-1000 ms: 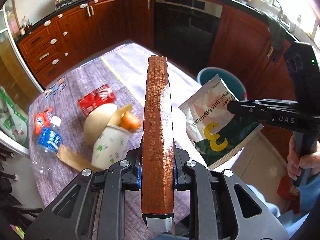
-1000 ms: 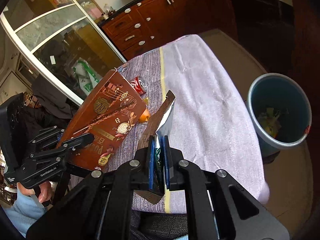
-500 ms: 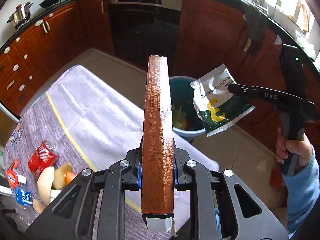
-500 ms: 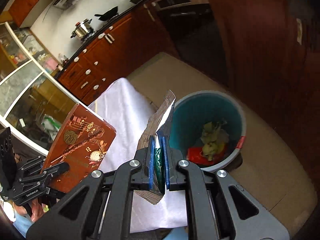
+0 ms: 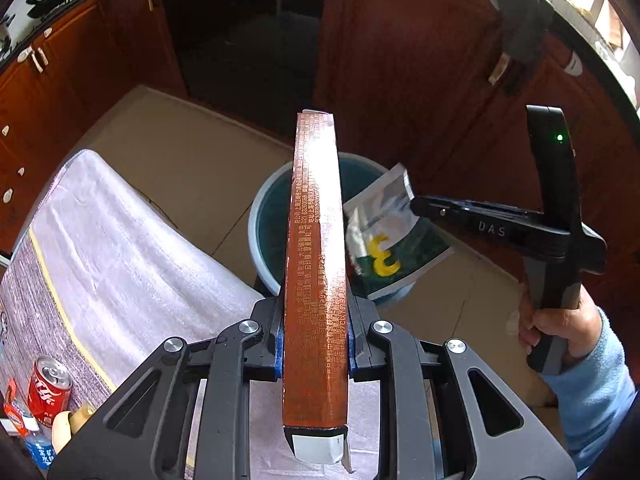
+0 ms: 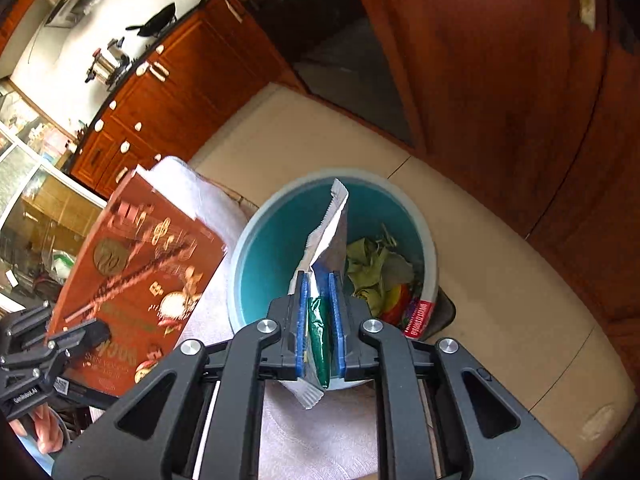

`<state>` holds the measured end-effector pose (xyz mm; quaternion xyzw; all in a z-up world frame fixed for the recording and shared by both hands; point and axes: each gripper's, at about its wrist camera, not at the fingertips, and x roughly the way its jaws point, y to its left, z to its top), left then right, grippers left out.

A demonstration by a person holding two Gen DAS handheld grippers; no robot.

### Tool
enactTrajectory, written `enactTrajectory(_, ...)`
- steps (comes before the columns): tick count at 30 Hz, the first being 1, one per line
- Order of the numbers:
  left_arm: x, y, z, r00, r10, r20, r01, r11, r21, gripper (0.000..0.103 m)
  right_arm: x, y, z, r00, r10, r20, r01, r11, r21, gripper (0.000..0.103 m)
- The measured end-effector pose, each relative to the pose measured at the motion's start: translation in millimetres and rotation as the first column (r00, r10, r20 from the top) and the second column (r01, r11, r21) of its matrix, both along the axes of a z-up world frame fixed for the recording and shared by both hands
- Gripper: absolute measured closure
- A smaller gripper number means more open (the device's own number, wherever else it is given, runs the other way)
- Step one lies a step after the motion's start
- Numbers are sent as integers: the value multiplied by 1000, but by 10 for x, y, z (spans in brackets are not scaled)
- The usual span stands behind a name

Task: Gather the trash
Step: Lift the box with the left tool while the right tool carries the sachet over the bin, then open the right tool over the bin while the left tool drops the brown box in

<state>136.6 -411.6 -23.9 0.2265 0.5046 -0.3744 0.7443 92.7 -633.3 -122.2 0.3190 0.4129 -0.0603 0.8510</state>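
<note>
My left gripper (image 5: pixel 316 332) is shut on a long brown box (image 5: pixel 316 240), held edge-on above the teal bin (image 5: pixel 264 216) on the floor. In the right wrist view the same box (image 6: pixel 140 264) shows its printed face left of the bin (image 6: pixel 272 248), with the left gripper (image 6: pixel 92 332) clamped on its lower edge. My right gripper (image 6: pixel 319 320) hangs over the bin and its jaws are opening. A white and green snack packet (image 6: pixel 332 232) stands loosely between the blue pads, with gaps on both sides. From the left wrist, the packet (image 5: pixel 384 232) hangs at the right gripper (image 5: pixel 416 204) over the bin's rim.
The bin holds green scraps and red wrappers (image 6: pixel 380 272). A cloth-covered table (image 5: pixel 120 248) lies left of it, with a red can (image 5: pixel 48 384) and a water bottle (image 5: pixel 40 448) at its near corner. Dark cabinets and an oven (image 5: pixel 240 40) stand behind. A hand (image 5: pixel 560 328) grips the right tool.
Both grippers swung away from the table to above the bin. The right jaws, earlier clamped on the packet, have parted. The left grip on the box is unchanged.
</note>
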Motion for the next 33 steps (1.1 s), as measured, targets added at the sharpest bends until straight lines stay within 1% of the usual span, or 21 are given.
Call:
enactTrajectory(2, 37, -74, -48, 1000, -3, -9, 3, 1000, 4, 81, 32, 11, -36, 1000, 1, -3, -1, 1000, 8, 54)
enactTrajectory(4, 61, -139, -93, 1000, -9, -16, 9, 1000, 8, 81, 55, 20, -51, 1000, 3, -5, -3, 1000, -3, 46)
enactTrajectory(5, 96, -181, -123, 1000, -13, -20, 13, 1000, 11, 81, 60, 16, -57, 1000, 3, -9, -3, 1000, -4, 43)
enactTrajectory(7, 113, -280, -178, 999, -24, -26, 24, 1000, 20, 81, 67, -4, -68, 1000, -10, -17, 10, 1000, 3, 24)
enactTrajectory(12, 187, -407, -317, 997, -51, -52, 53, 998, 33, 81, 1, -38, -66, 999, -42, -34, 43, 999, 8, 24)
enactTrajectory(13, 197, -459, -343, 997, -56, -61, 58, 998, 32, 81, -18, -52, -64, 998, -49, -36, 49, 999, 6, 23)
enactTrajectory(14, 208, -500, -369, 995, -63, -74, 66, 997, 27, 81, -29, -63, -50, 998, -57, -39, 57, 998, 2, 18)
enactTrajectory(16, 216, -593, -421, 992, -77, -101, 79, 997, 21, 81, -91, -112, -22, 996, -77, -34, 77, 997, -11, 17)
enactTrajectory(19, 220, -700, -494, 989, -92, -115, 95, 995, 28, 80, -140, -152, 62, 995, -98, -24, 97, 995, -33, 17)
enactTrajectory(20, 236, -712, -510, 990, -87, -109, 91, 995, 33, 73, -142, -157, 82, 994, -103, -22, 102, 994, -35, 17)
enactTrajectory(21, 266, -683, -501, 992, -79, -98, 83, 996, 34, 57, -156, -159, 96, 994, -106, -21, 105, 994, -38, 17)
enactTrajectory(23, 310, -634, -492, 997, -43, -63, 45, 999, 30, 45, -170, -154, 114, 994, -108, -21, 107, 993, -44, 15)
enactTrajectory(28, 368, -564, -527, 997, 14, -72, -12, 1000, 24, 40, -127, -106, 103, 995, -92, -39, 90, 995, -41, 15)
enactTrajectory(30, 349, -515, -521, 998, 24, -62, -22, 999, 28, 34, -103, -79, 88, 995, -86, -44, 84, 996, -35, 15)
enactTrajectory(31, 359, -498, -523, 998, 28, -58, -26, 999, 29, 32, -87, -67, 77, 996, -81, -48, 80, 996, -32, 15)
enactTrajectory(33, 330, -449, -521, 998, 33, -49, -32, 999, 30, 25, -52, -29, 62, 996, -69, -63, 68, 997, -27, 14)
